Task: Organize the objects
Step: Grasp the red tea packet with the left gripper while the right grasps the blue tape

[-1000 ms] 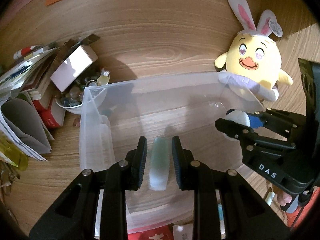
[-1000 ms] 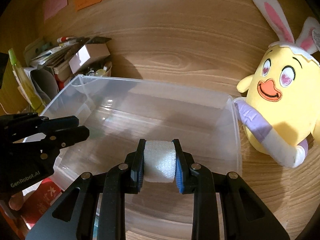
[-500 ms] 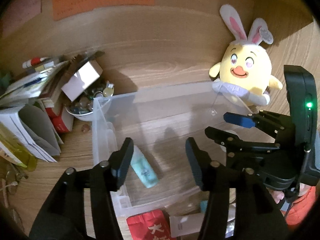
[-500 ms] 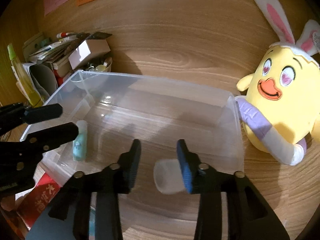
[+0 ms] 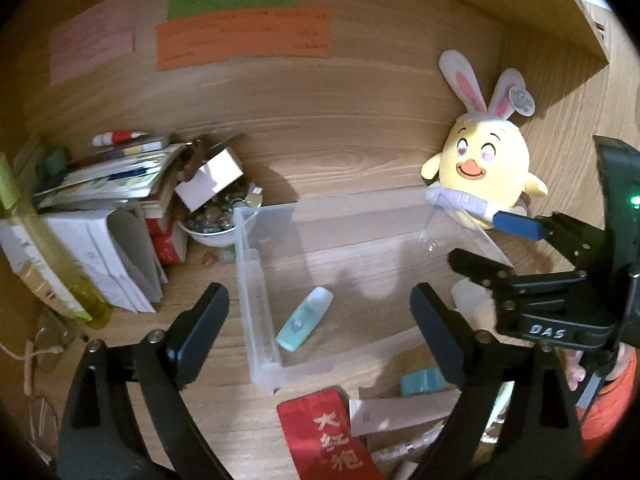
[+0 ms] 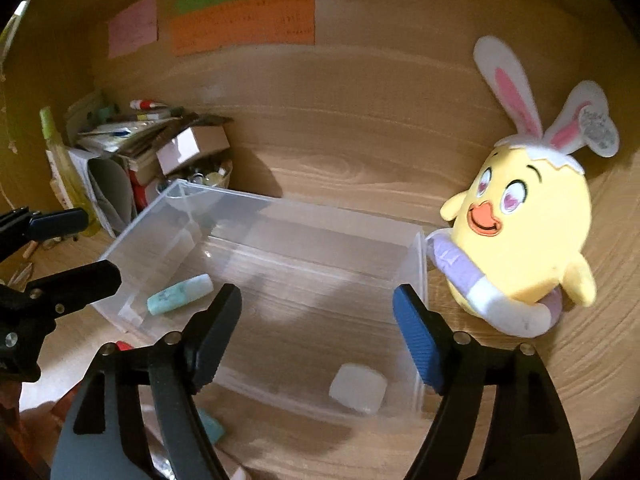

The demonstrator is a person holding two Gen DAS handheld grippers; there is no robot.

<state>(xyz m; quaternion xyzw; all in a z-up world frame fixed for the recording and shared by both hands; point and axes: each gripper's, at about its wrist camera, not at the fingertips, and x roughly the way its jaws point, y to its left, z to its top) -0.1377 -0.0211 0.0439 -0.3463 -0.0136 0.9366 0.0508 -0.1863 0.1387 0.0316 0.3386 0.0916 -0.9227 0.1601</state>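
Both grippers hover above the clear bin (image 6: pixel 420 264) w/ jaws spread wide, holding nothing: left gripper (image 5: pixel 320 312), right gripper (image 6: pixel 318 312). 2 items lie on the bin floor: mint tube (image 5: pixel 305 319) near its left wall, white foam block (image 6: pixel 358 388) in the near right corner. Yellow chick plush (image 6: pixel 524 224) touches the bin's right end.

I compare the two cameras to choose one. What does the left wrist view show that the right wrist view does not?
Only left wrist view: the red packet with white characters and the beige carton in front of the bin. Only right wrist view: the white block shown clearly inside the bin's near right corner. Both: the clear bin, the green tube lying in it, the chick plush, the wall notes, and both tools open, left, right.
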